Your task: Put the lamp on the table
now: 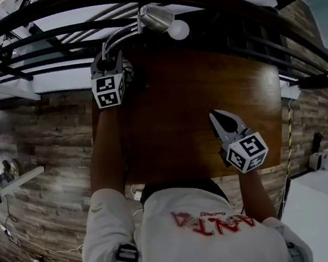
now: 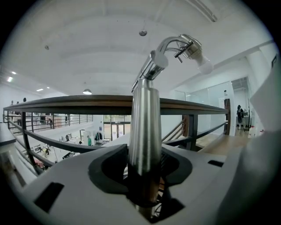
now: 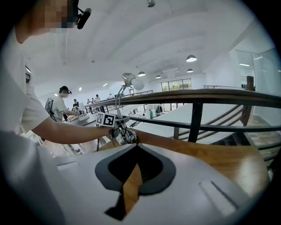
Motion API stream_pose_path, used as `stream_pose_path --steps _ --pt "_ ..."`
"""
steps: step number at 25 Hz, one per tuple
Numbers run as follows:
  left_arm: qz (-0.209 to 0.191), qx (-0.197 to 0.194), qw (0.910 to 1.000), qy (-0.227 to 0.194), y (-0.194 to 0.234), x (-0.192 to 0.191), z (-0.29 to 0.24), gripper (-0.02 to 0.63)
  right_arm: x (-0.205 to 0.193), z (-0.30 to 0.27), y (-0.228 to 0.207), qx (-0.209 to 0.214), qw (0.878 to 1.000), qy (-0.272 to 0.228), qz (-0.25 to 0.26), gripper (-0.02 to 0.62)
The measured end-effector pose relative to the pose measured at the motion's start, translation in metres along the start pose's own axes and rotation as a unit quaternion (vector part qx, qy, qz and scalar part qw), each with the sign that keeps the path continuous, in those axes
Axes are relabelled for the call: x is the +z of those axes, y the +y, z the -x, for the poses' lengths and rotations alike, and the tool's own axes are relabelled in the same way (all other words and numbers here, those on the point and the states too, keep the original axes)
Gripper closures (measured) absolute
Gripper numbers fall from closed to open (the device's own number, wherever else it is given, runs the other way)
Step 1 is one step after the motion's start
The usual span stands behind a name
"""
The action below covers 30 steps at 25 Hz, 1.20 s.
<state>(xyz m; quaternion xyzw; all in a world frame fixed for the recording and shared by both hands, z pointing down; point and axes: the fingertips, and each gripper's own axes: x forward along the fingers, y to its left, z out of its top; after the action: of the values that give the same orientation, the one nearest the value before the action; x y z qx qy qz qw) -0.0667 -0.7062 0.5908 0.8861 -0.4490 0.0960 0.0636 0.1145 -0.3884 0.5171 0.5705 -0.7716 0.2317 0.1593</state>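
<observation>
Left tool (image 1: 107,61), from the head view, sits at the bench's (image 1: 207,91) far left corner, round the upright lamp (image 1: 157,18). Left gripper view: jaws released, gaps beside the stem (image 2: 145,127). Right gripper view: right tool (image 3: 135,160) clenched, empty, over bench.

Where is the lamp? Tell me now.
In the head view, the lamp is at the far left corner of the table. Its stem is between the jaws of the left gripper, just in front of the railing.

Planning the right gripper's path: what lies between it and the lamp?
Only bare wooden tabletop, shown in the head view, separates the right gripper from the lamp.
</observation>
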Motion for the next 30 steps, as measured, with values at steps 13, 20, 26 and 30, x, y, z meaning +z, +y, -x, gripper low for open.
stream_pose_path --steps 13,20,26,30 --pt "0.009 0.036 0.999 0.025 -0.054 0.003 0.11 0.339 -0.015 0.085 -0.013 0.052 0.998 -0.042 -0.01 0.592" --pt "0.034 0.004 0.9989 -0.03 -0.128 0.038 0.197 0.385 -0.018 0.122 -0.011 0.079 0.994 -0.071 -0.001 0.594" --pt "0.034 -0.008 0.9972 -0.067 -0.21 0.089 0.275 0.57 -0.018 0.158 -0.014 0.102 0.99 -0.101 -0.001 0.594" --pt "0.021 0.006 0.9971 -0.073 -0.233 0.118 0.322 0.592 -0.015 0.172 -0.005 0.116 0.986 -0.116 0.006 0.594"
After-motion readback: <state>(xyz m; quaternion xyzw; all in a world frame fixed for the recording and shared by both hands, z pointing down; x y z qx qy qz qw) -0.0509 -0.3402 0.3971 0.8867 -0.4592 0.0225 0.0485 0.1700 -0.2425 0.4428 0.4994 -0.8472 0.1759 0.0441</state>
